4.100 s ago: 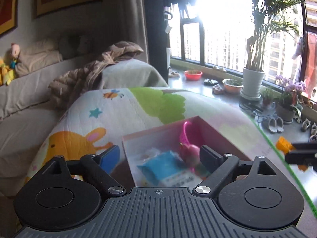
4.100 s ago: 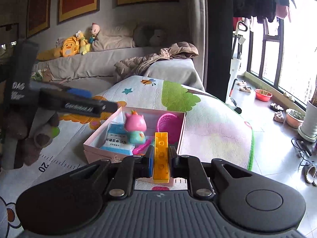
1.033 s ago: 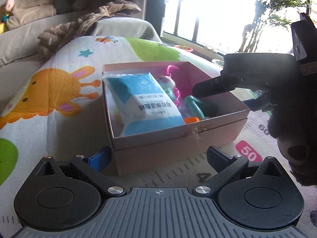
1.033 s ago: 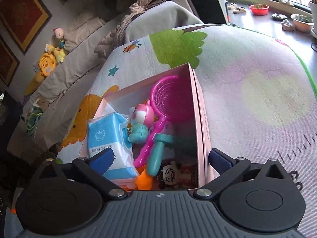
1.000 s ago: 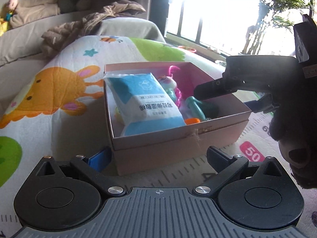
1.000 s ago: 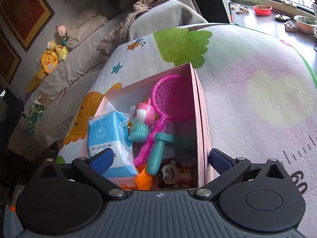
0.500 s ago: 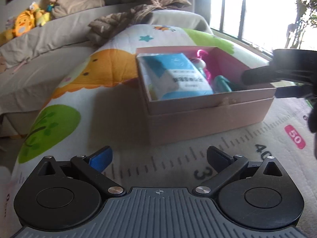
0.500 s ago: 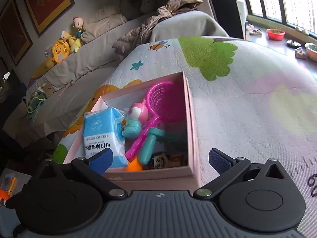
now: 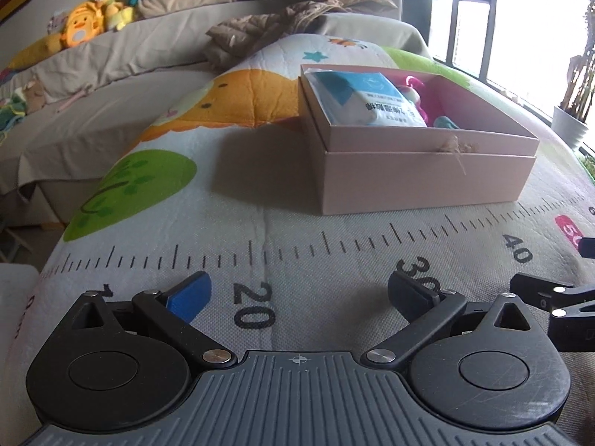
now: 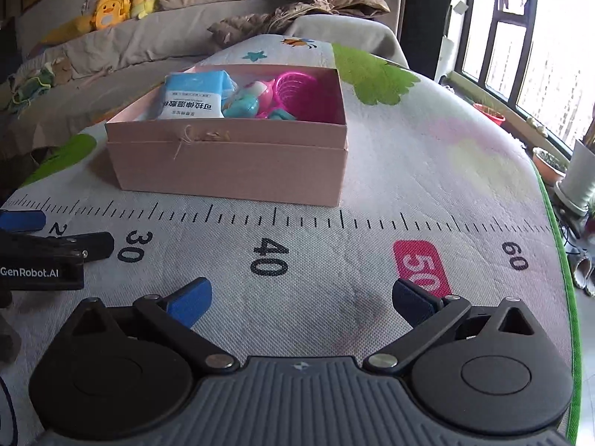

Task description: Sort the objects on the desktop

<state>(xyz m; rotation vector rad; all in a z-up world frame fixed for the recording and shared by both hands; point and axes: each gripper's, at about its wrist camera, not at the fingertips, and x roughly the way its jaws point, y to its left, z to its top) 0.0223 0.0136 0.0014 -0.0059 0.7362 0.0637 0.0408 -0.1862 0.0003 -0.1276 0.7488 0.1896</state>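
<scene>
A pink cardboard box (image 9: 427, 178) (image 10: 230, 163) stands on the printed play mat. Inside it lie a blue-and-white wipes pack (image 9: 366, 102) (image 10: 195, 96), a pink toy net (image 10: 297, 87), a small pink-and-teal figure (image 10: 247, 100) and a teal toy handle (image 10: 279, 114). My left gripper (image 9: 297, 293) rests low over the mat near the "20" mark, open and empty, well short of the box. My right gripper (image 10: 301, 297) sits open and empty near the "40" and "50" marks. In the right wrist view the left gripper's fingers (image 10: 22, 221) show at the left edge.
The mat (image 10: 427, 171) carries a ruler print and ends at a green border on the right. Behind it a grey sofa (image 9: 122, 48) holds plush toys (image 9: 80, 31) and a crumpled brown jacket (image 9: 290, 22). Potted plants (image 10: 550, 163) and shoes stand by the window on the right.
Both grippers have pulled back from the box and dropped low over the mat. The yellow brick held by the right gripper four seconds ago is gone from it.
</scene>
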